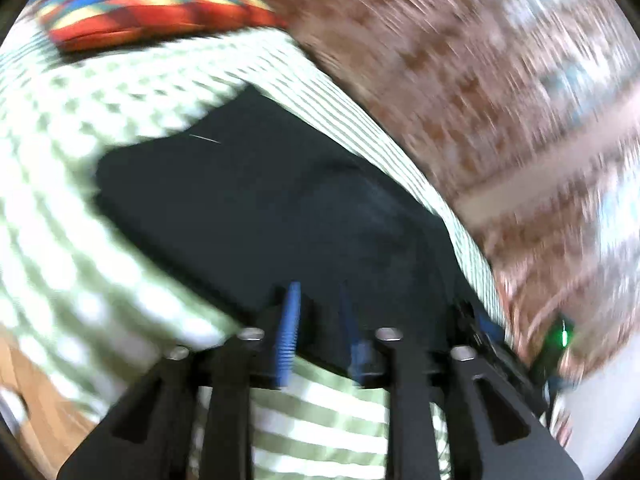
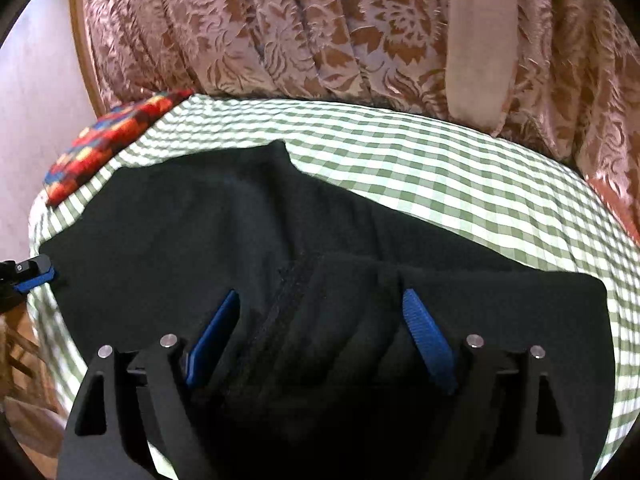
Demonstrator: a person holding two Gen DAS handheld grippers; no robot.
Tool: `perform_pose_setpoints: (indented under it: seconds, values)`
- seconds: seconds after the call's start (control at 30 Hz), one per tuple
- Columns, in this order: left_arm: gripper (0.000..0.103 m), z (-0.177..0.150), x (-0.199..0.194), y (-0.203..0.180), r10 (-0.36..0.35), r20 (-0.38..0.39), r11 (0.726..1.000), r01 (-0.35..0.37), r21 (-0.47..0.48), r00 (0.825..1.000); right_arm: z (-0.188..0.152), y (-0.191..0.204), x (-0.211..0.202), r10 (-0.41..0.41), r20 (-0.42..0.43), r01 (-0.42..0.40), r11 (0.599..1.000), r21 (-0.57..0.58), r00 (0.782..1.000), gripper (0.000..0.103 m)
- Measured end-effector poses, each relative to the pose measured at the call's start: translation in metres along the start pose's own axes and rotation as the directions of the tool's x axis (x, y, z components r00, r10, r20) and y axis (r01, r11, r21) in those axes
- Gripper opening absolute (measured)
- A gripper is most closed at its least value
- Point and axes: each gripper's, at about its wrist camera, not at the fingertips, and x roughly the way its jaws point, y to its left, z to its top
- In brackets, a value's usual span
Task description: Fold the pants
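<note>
We have the black pants [image 2: 256, 240] lying flat on the green-checked bedcover [image 2: 460, 176], and the coming move turns on how their long run sits against our two tools. In the right wrist view the garment stretches from the left edge of the frame to the lower right, so its long axis crosses our line of sight; a seam or zipper line runs down the middle toward the bottom. The right gripper [image 2: 324, 340] hangs directly over that middle, its blue fingers [image 2: 430, 344] spread wide with cloth showing between them and nothing pinched — we judge it above the fabric rather than in it, though contact is hard to read.

The left gripper [image 1: 320, 320] sits at the pants' end: in its own blurred view the dark cloth fills the centre and runs away toward the upper left, with the near edge just at the fingertips. Its fingers stand somewhat apart, closer together than the right pair; whether the far finger touches cloth we cannot tell through the smear. In the right wrist view, that tool's tip shows at the far left edge, just beside the cloth's end.

So the left hand is nearer an end and the right nearer the middle — a fold along the long axis would probably start from the left. A patterned pillow [image 2: 116, 136] lies at the upper left, clear of the pants, with a floral curtain [image 2: 320, 28] behind the bed.
</note>
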Motion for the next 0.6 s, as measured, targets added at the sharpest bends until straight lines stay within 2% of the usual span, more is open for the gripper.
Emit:
perform_pose_setpoints:
  seconds: [0.1, 0.27, 0.6]
  values:
    - [0.042, 0.011, -0.026, 0.038, 0.022, 0.067, 0.989, -0.012, -0.147, 0.998, 0.001, -0.01, -0.028, 0.025, 0.051, -0.027, 0.999, 0.047, 0.998, 0.084]
    - [0.042, 0.02, -0.041, 0.072, 0.019, 0.114, 0.955, 0.016, -0.296, 0.993, -0.004, -0.022, -0.057, 0.045, 0.084, -0.052, 0.995, 0.083, 0.995, 0.083]
    - [0.042, 0.033, -0.005, 0.086, 0.078, 0.062, 0.928, -0.05, -0.369, 0.995, -0.03, -0.049, -0.048, 0.033, 0.004, -0.033, 0.982, 0.186, 0.999, 0.082]
